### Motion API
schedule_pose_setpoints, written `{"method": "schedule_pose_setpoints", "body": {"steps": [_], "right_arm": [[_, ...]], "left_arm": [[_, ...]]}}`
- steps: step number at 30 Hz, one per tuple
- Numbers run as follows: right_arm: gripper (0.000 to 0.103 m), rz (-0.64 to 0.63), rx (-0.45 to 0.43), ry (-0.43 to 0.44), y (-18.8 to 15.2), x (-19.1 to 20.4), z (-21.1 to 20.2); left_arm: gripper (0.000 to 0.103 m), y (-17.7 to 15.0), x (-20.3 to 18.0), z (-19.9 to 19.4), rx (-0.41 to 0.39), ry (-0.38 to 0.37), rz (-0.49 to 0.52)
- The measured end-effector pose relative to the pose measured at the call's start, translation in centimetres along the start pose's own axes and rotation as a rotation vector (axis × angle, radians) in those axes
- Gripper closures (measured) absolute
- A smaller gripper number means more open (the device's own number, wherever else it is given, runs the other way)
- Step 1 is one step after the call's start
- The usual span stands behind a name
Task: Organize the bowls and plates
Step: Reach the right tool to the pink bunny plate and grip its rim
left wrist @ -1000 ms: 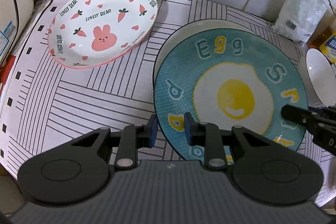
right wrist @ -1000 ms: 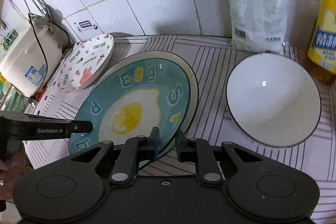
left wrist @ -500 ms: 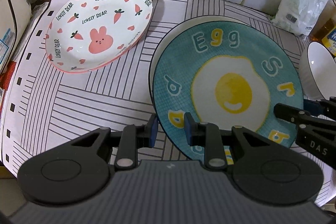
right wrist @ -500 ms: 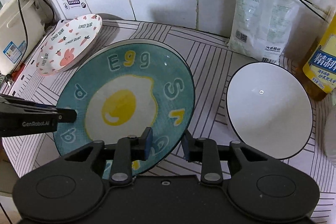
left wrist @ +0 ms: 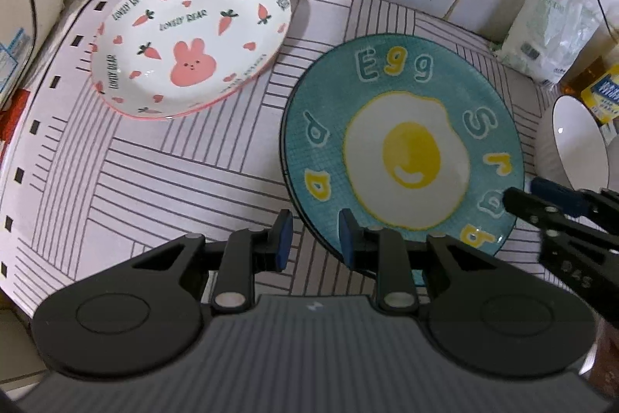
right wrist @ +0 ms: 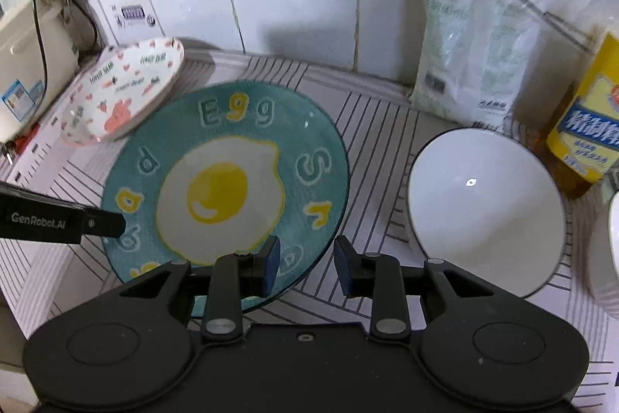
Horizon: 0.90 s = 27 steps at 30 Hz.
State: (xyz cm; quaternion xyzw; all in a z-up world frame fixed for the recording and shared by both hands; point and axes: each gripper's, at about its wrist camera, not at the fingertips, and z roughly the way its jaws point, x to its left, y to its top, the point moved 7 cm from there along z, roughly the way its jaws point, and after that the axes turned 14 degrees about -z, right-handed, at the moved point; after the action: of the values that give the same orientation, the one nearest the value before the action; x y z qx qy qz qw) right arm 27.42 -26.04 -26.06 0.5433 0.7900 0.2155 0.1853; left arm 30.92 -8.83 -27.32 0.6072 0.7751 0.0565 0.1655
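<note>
A teal plate [left wrist: 406, 95] [right wrist: 309, 126] with a fried-egg picture lies flat on a second plate, of which only a dark rim [left wrist: 283, 157] shows. My left gripper [left wrist: 315, 239] is open and straddles the teal plate's near-left rim, and neither pad touches it. My right gripper [right wrist: 307, 260] is open too, with the near-right rim between its fingers and a gap on each side. A white bunny plate [left wrist: 189, 37] [right wrist: 123, 95] rests at the back left. A white bowl [right wrist: 483, 211] [left wrist: 576, 142] with a dark rim stands to the right.
A striped mat [left wrist: 154, 180] covers the counter. A rice cooker [right wrist: 31, 72] stands at the far left by the tiled wall. A plastic bag [right wrist: 464, 53] and a yellow bottle [right wrist: 588, 126] stand at the back right. Another white dish [right wrist: 613, 239] shows at the right edge.
The right gripper's jaws have parted from the teal plate's rim. The teal plate has sunk and shifted to cover the white plate under it. The left gripper keeps its place and width.
</note>
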Motion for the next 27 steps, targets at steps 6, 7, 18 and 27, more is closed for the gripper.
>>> {"method": "schedule_pose_setpoints", "body": {"steps": [6, 7, 18, 27], "right_arm": [[0.055, 0.027, -0.113, 0.036, 0.8, 0.6, -3.9], [0.054, 0.028, -0.136, 0.050, 1.0, 0.9, -4.6], [0.036, -0.050, -0.312, 0.191, 3.8, 7.1, -8.5], [0.036, -0.118, -0.424, 0.228, 8.3, 12.5, -7.7]], "left_arm": [[0.077, -0.1, 1.1, -2.6, -0.029, 0.000, -0.001], [0.076, -0.2, 1.3, -3.1, -0.035, 0.000, 0.000], [0.067, 0.5, 6.0, -8.1, -0.115, 0.035, 0.044], [0.055, 4.1, 12.2, -9.6, -0.205, 0.005, -0.060]]}}
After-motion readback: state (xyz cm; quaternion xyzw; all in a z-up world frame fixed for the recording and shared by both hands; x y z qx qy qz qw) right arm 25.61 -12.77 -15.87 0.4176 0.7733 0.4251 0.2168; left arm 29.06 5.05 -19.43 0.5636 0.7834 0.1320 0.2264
